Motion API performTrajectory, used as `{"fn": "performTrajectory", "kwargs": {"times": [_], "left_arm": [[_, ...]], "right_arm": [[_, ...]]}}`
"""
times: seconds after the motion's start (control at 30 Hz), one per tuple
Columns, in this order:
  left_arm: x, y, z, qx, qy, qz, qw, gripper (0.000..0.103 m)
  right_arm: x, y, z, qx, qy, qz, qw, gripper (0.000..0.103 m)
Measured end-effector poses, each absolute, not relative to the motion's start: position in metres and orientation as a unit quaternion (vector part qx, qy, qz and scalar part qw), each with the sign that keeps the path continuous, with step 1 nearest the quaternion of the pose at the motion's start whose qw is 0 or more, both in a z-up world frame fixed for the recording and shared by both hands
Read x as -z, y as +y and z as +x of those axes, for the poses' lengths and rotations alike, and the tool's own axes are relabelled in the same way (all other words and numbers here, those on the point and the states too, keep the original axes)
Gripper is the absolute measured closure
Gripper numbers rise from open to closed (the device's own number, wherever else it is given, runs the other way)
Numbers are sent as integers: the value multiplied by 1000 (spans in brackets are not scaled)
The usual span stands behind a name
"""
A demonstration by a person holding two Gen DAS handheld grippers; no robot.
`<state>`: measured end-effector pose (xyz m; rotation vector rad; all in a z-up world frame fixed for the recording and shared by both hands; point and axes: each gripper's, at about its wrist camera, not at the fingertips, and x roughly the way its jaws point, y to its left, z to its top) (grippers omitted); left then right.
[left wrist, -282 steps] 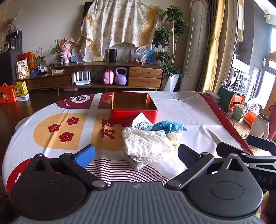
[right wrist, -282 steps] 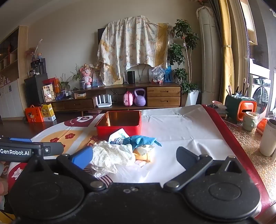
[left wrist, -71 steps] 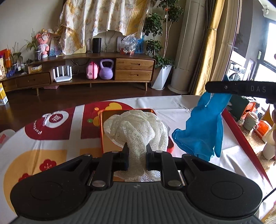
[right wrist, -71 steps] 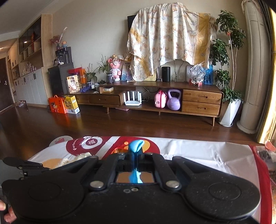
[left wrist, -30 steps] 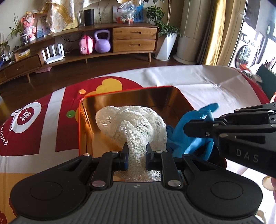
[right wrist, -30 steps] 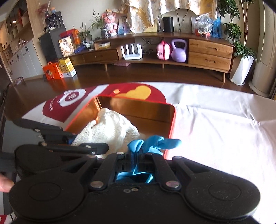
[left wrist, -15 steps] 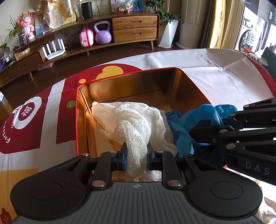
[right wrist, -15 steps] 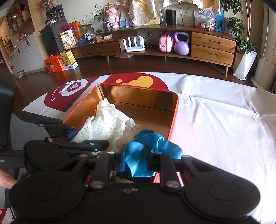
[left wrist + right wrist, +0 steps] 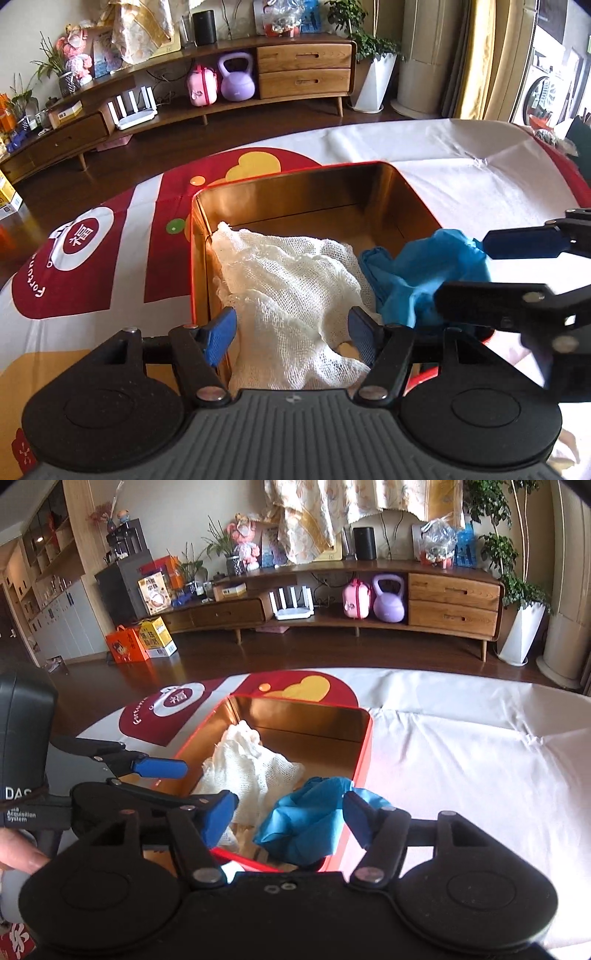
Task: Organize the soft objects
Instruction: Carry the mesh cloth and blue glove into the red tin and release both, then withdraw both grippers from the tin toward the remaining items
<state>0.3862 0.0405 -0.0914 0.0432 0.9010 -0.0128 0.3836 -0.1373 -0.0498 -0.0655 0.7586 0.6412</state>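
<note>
A red tin box [image 9: 295, 173] with a gold inside sits on the table; it also shows in the right wrist view [image 9: 364, 746]. A white mesh cloth [image 9: 291, 280] lies inside it on the left, also seen in the right wrist view [image 9: 247, 771]. A blue glove [image 9: 413, 273] lies inside on the right, against the right wall [image 9: 306, 819]. My left gripper [image 9: 293, 334] is open over the near rim, around the cloth's near end without gripping it. My right gripper [image 9: 291, 821] is open just above the glove.
The table wears a white, red and yellow cloth [image 9: 461, 746]. A wooden sideboard [image 9: 332, 602] with toys, a kettlebell and plants stands across the wooden floor. Some pale material [image 9: 565, 446] lies at the left wrist view's lower right edge.
Both grippers have opened. The mesh cloth and the blue glove have dropped out of the jaws and now lie in the box.
</note>
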Motion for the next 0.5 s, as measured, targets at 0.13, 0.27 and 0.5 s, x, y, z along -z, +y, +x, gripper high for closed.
{"fn": "performTrajectory", "kwargs": {"times": [0.13, 0.27, 0.5], "left_arm": [[78, 42, 374, 0, 424, 15, 905, 37], [64, 45, 358, 1, 415, 2, 910, 37], [39, 46, 320, 3, 396, -10, 918, 37]], "right_arm": [[37, -142, 367, -307, 353, -37, 883, 30], [24, -147, 351, -305, 342, -40, 888, 27], [4, -157, 316, -306, 320, -37, 896, 23]]}}
